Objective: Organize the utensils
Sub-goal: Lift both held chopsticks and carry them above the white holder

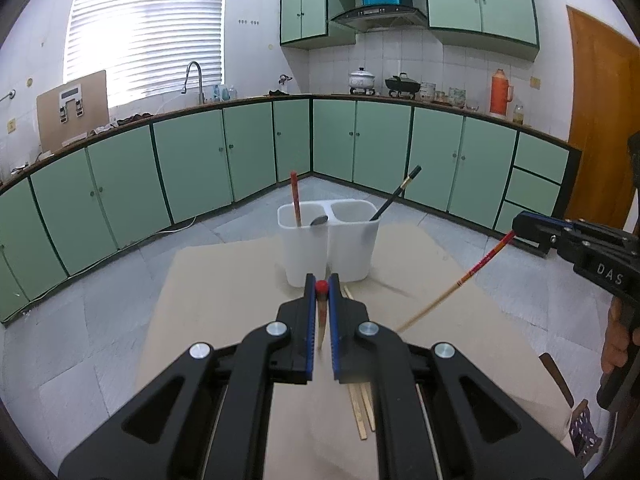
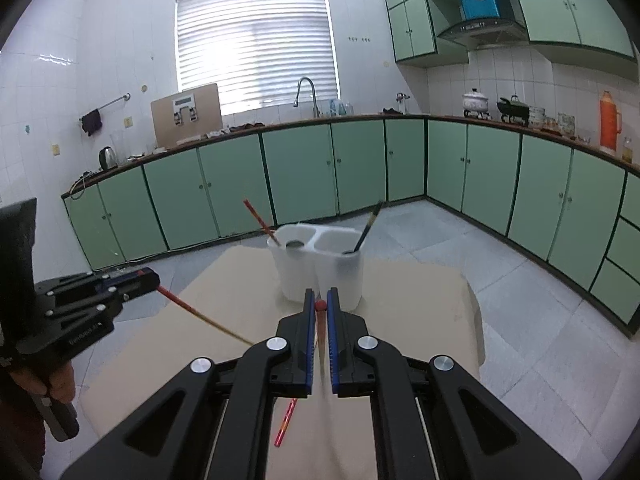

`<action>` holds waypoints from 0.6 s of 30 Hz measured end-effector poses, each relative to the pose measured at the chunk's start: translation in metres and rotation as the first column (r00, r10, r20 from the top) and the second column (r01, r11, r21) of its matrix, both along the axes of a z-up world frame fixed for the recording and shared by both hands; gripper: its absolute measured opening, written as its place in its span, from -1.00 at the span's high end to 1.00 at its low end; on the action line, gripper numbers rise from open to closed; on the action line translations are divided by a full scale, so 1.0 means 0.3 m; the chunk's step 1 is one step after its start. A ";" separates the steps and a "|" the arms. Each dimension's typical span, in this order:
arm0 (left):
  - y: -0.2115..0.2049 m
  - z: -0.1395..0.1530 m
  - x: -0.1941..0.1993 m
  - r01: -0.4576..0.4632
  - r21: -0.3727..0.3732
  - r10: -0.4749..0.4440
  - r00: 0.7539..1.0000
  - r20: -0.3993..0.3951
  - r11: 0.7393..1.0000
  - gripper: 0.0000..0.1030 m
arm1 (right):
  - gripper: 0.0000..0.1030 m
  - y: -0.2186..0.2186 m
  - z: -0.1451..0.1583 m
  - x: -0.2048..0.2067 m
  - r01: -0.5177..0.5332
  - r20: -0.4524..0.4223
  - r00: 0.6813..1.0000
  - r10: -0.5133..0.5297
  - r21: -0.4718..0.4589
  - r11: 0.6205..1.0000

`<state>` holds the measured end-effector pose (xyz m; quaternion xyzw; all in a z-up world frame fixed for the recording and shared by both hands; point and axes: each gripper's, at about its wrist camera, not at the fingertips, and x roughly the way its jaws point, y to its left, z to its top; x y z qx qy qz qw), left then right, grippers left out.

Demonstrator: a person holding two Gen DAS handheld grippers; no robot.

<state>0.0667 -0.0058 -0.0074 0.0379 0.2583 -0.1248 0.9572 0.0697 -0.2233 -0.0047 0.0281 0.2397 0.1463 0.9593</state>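
A white two-compartment utensil holder stands on the tan table. Its left compartment holds a red chopstick and a spoon; its right compartment holds a black chopstick. My left gripper is shut on a red-topped chopstick, held upright just before the holder. My right gripper is shut on another red-topped chopstick. Each gripper shows in the other view holding its chopstick slanted down, the right gripper and the left gripper.
Wooden chopsticks lie on the table under my left gripper. A red chopstick lies under my right gripper. A dark utensil handle lies at the table's right edge. Green cabinets ring the room.
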 end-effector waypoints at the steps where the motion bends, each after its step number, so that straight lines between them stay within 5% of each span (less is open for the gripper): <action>1: 0.000 0.002 0.001 -0.001 -0.004 0.001 1.000 0.002 1.000 0.90 | 0.88 0.003 0.009 0.003 -0.004 0.005 1.000 0.004 -0.001 1.000; 18: 0.011 0.193 -0.013 0.017 -0.037 -0.012 0.990 0.139 0.999 0.90 | 0.89 0.016 0.156 0.038 -0.073 0.084 0.994 0.073 -0.008 0.997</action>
